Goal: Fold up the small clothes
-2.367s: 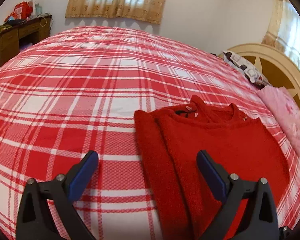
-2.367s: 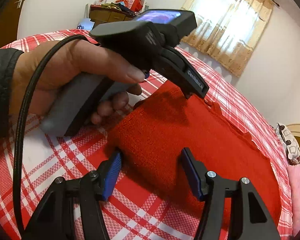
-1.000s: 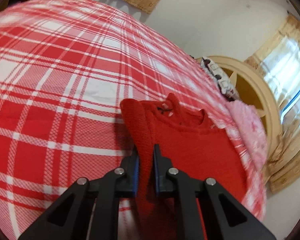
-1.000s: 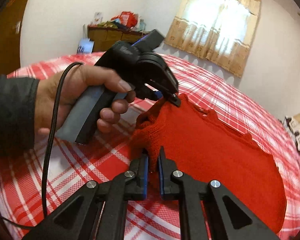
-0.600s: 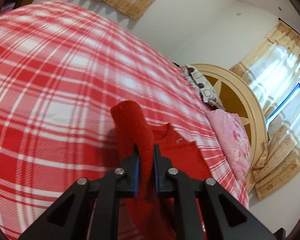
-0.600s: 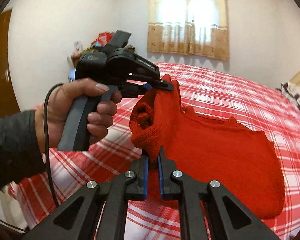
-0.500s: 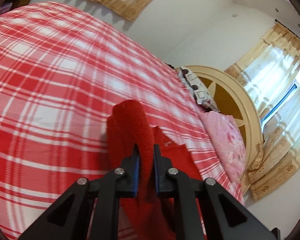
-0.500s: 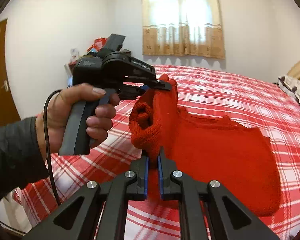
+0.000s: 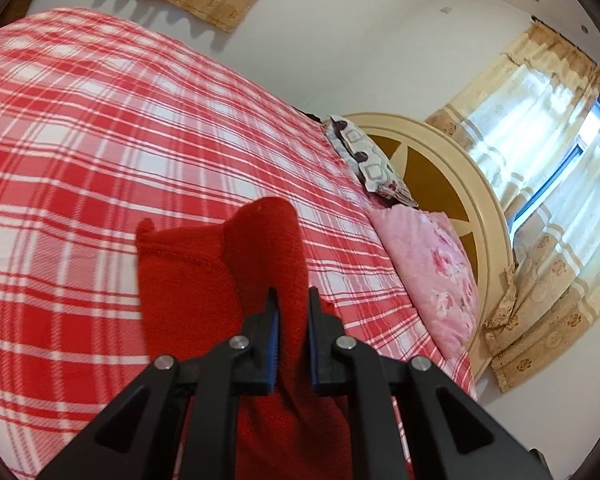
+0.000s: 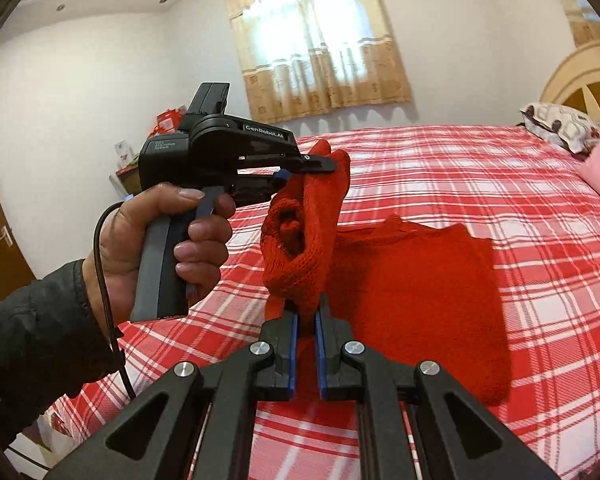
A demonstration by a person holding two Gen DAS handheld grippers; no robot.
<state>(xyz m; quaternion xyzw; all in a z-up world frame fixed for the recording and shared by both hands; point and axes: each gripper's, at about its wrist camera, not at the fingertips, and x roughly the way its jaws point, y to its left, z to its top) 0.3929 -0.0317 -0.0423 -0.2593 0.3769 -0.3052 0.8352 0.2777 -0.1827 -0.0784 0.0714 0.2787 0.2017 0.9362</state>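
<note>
A red knitted sweater (image 10: pixel 416 292) lies partly on the red-and-white plaid bed (image 10: pixel 500 168). Its left folded edge is lifted off the bed. My left gripper (image 9: pixel 292 300) is shut on that lifted edge (image 9: pixel 268 248); it also shows in the right wrist view (image 10: pixel 312 166), held in a hand. My right gripper (image 10: pixel 305 312) is shut on the same edge lower down, where a bunched sleeve (image 10: pixel 296 236) hangs. The rest of the sweater stays flat on the bed to the right.
A pink floral pillow (image 9: pixel 432 268) and a patterned pillow (image 9: pixel 364 160) lie by the cream round headboard (image 9: pixel 460 184). Curtained windows (image 10: pixel 316 44) line the walls. A cluttered desk (image 10: pixel 164 128) stands behind the left hand.
Both grippers closed on the sweater's left edge and raised it off the bed, carrying it up and toward the right. The flat part of the sweater stayed down.
</note>
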